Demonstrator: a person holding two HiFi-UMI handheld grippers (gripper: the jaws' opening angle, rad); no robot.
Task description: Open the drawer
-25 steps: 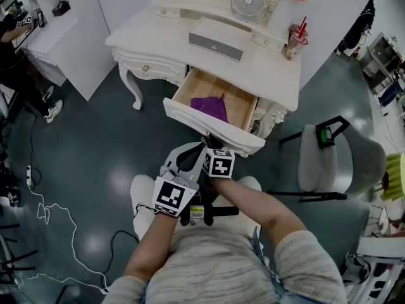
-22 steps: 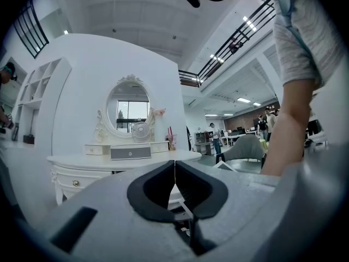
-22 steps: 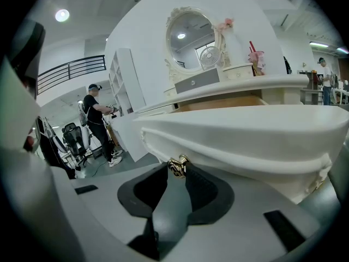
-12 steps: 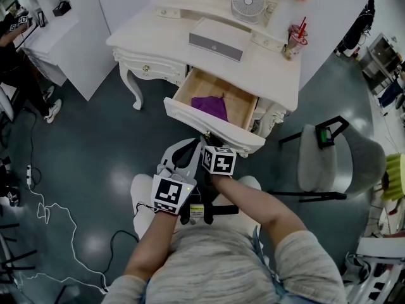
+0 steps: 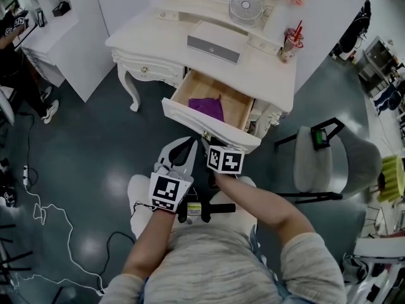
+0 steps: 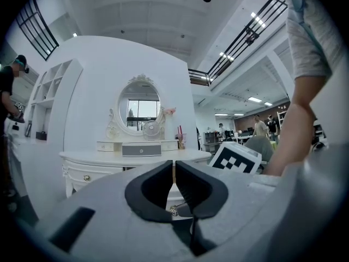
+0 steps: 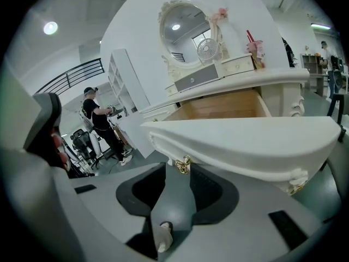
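Observation:
The cream dressing table's drawer (image 5: 209,126) stands pulled out, with a purple cloth (image 5: 207,108) on its wooden floor. My right gripper (image 5: 207,142) is just in front of the drawer's front panel (image 7: 245,141). Its jaws are opening. The gold handle (image 7: 183,164) sits at the gap between the tips, and the pads do not press on it. My left gripper (image 5: 186,144) hangs beside it on the left, level and facing the table (image 6: 136,157). Its jaws are together with nothing between them (image 6: 174,171).
On the tabletop are a grey box (image 5: 214,44), a small fan (image 5: 245,5) and a cup with a straw (image 5: 290,43). A grey chair (image 5: 329,160) stands to the right. A white stool (image 5: 136,195) is under me. Cables (image 5: 50,220) trail over the dark floor at left.
The right gripper's marker cube has drifted slightly right, away from the left gripper. The drawer stays as far out as before. The left gripper has barely moved.

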